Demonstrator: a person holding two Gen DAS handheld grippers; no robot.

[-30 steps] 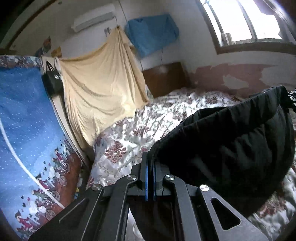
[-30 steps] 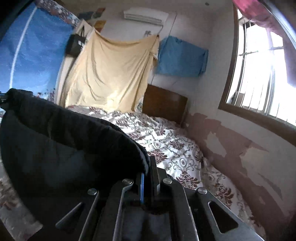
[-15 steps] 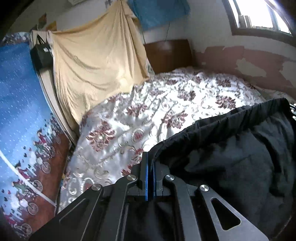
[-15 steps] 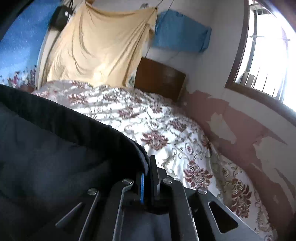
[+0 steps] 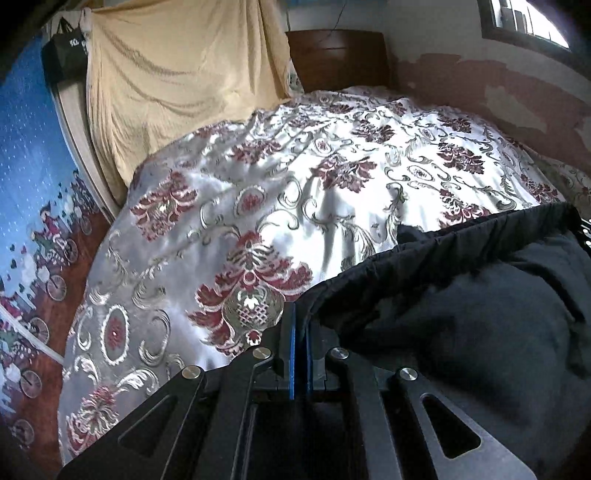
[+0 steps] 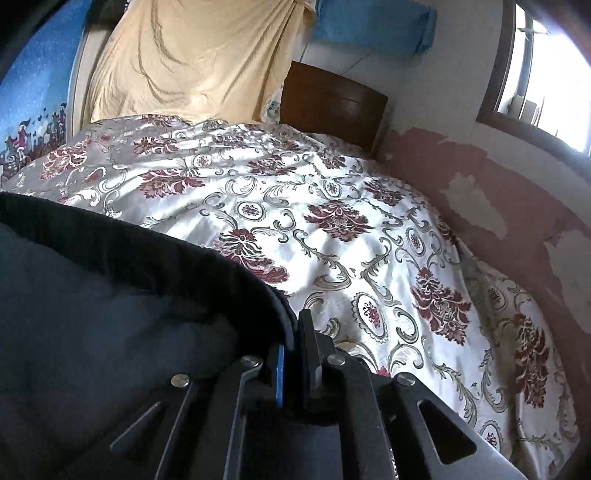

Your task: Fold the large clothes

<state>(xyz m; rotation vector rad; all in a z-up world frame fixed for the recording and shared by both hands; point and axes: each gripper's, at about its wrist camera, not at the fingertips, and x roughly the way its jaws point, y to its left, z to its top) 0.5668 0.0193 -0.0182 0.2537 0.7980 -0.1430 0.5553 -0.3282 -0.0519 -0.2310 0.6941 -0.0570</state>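
Fingers first: on my left gripper they're pressed together with the ribbed edge of the black garment pinched between the blue pads, and the right gripper looks the same, closed tight on the other end of that edge. So I've got the dark garment strung between both tools, its banded edge running across from one to the other and the bulk sagging below it, just over the bed's floral bedspread. A small bit of it shows touching the spread past the edge in the left view; how much of the rest rests on the bed I can't tell, the lower part is cut off by the frame and my own gripper bodies.

Writing-wise, not much to report. There's a black bag hanging up left near the yellow sheet with some white lettering on it, but it's too small and warped for me to read. No label visible on the garment either.

Other stuff: wooden headboard behind the bed, a blue cloth hung above it and chopped off at the top, a blue printed curtain with little bicycle figures on the left, peeling wall under a blown-out window.
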